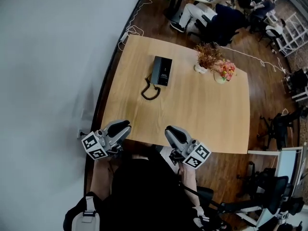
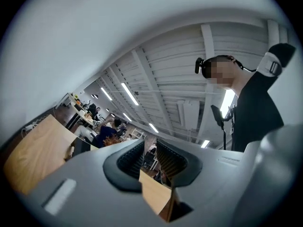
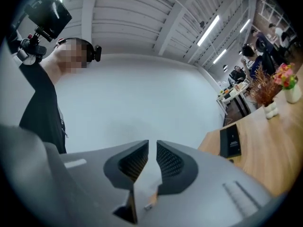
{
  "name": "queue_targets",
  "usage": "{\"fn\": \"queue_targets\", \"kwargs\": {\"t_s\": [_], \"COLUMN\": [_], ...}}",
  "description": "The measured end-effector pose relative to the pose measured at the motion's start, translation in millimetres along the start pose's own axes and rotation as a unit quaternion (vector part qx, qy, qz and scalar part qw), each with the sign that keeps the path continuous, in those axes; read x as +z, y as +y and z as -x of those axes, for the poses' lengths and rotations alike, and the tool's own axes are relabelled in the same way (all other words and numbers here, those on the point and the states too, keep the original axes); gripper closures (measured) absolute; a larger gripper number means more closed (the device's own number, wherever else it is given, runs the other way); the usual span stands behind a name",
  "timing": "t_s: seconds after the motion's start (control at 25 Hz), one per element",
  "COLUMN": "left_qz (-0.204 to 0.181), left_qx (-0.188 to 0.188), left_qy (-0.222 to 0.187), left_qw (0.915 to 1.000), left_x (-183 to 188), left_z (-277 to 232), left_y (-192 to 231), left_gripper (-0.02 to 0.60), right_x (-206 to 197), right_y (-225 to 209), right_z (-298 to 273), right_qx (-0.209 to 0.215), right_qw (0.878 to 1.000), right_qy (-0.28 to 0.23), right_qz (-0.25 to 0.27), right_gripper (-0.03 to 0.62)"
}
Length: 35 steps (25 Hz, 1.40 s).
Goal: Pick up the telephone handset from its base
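The black telephone [image 1: 160, 70] lies on the far half of the wooden table [image 1: 192, 114], its handset resting on the base and its coiled cord [image 1: 150, 90] curling toward me. The phone also shows small in the right gripper view [image 3: 230, 141] and the left gripper view [image 2: 80, 145]. My left gripper [image 1: 119, 128] [image 2: 150, 148] hovers at the table's near edge, jaws apart with nothing between them. My right gripper [image 1: 173, 133] [image 3: 152, 148] is beside it at the near edge, with a narrow empty gap between its jaws. Both are far from the phone.
Two small flower pots [image 1: 208, 57] [image 1: 224, 71] stand on the table to the right of the phone. A white wall [image 1: 48, 81] runs along the table's left side. People sit at another table [image 1: 216, 13] behind, and office chairs [image 1: 279, 124] stand at the right.
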<state>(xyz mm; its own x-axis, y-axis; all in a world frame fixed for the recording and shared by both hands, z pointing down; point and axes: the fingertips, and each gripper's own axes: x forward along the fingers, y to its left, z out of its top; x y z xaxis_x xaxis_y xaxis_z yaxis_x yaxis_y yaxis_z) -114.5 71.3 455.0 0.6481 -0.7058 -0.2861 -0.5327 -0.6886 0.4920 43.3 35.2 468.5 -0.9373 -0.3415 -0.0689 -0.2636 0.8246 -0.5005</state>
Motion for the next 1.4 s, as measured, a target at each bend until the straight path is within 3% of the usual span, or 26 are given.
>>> {"fn": "queue_targets", "kwargs": {"t_s": [0.28, 0.52, 0.76, 1.12, 1.4], "left_qz": [-0.058, -0.057, -0.053, -0.037, 0.001], "left_qx": [0.044, 0.082, 0.097, 0.104, 0.096], "left_qy": [0.062, 0.081, 0.106, 0.124, 0.121], "left_qw": [0.9954, 0.9917, 0.9882, 0.9862, 0.9881], "left_x": [-12.8, -21.8, -35.9, -3.7, -37.0], "left_z": [-99.1, -142.7, -160.5, -176.7, -191.7], "left_y": [15.0, 17.3, 29.3, 130.1, 208.6], "left_gripper": [0.491, 0.491, 0.491, 0.491, 0.491], "right_x": [45.8, 71.2, 78.1, 78.1, 55.0], "right_y": [-94.8, -141.2, -173.1, -193.1, -244.2], "right_z": [26.1, 44.3, 45.9, -64.7, -120.0], "right_qx": [0.022, 0.039, 0.023, 0.015, -0.018], "right_qw": [0.999, 0.998, 0.998, 0.999, 0.997], "right_qy": [-0.026, -0.04, -0.037, 0.041, 0.061], "right_qz": [-0.025, -0.04, -0.039, -0.009, -0.038], "right_gripper": [0.548, 0.548, 0.548, 0.548, 0.548]}}
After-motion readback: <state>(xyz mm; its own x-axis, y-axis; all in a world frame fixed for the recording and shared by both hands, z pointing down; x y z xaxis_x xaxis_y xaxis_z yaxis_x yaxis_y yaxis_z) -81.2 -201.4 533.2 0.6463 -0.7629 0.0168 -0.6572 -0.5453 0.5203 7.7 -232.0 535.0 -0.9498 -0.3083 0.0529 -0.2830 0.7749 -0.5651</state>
